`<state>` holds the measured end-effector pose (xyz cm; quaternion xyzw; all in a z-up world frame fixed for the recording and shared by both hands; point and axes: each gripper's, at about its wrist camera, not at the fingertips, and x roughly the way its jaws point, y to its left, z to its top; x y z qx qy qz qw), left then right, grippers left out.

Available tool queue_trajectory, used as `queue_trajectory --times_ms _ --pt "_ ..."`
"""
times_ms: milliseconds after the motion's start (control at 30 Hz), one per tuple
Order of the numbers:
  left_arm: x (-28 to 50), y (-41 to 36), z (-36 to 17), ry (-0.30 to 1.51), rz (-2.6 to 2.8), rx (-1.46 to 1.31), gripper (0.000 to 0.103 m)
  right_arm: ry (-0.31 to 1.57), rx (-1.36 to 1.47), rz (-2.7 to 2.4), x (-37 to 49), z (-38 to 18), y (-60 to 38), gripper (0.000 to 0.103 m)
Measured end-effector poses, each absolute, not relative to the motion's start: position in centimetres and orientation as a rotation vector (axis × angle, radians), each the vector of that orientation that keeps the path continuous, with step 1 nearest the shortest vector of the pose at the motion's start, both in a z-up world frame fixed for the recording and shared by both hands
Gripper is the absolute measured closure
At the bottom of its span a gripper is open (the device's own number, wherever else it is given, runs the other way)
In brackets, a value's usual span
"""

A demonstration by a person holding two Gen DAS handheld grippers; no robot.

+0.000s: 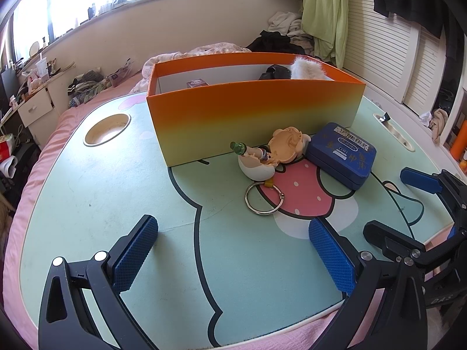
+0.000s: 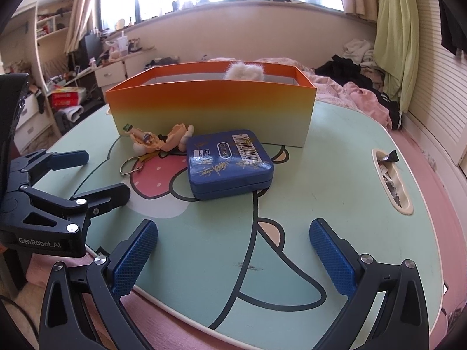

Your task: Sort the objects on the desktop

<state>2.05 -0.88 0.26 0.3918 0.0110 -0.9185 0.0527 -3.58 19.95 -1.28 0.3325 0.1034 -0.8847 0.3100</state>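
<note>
1. Left gripper [image 1: 233, 250] and right gripper [image 2: 233, 250] both gape, empty, over the cartoon lap table [image 2: 335, 180];
2. Blue tin [image 2: 230, 163] and figurine keychain [image 1: 267, 157] lie before the orange box [image 1: 254, 116], its contents mostly hidden.

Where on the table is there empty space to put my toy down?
The widest bare patch is on the mint-green cartoon table, left of the orange cardboard box, below the round cup hole. There is also room between the blue square tin and the long side slot. It is crowded around the toy figure keychain.
</note>
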Motion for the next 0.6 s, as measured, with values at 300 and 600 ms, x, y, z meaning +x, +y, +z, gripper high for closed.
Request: queue_trajectory --times_ms 300,600 --pt "2.14 -0.89 0.22 0.034 -2.793 1.191 0.000 0.272 0.880 -2.336 -3.65 -1.22 20.01 0.000" --pt "2.26 -0.95 0.20 0.034 -2.793 1.191 0.000 0.272 0.880 -2.338 -3.83 -1.09 20.09 0.000"
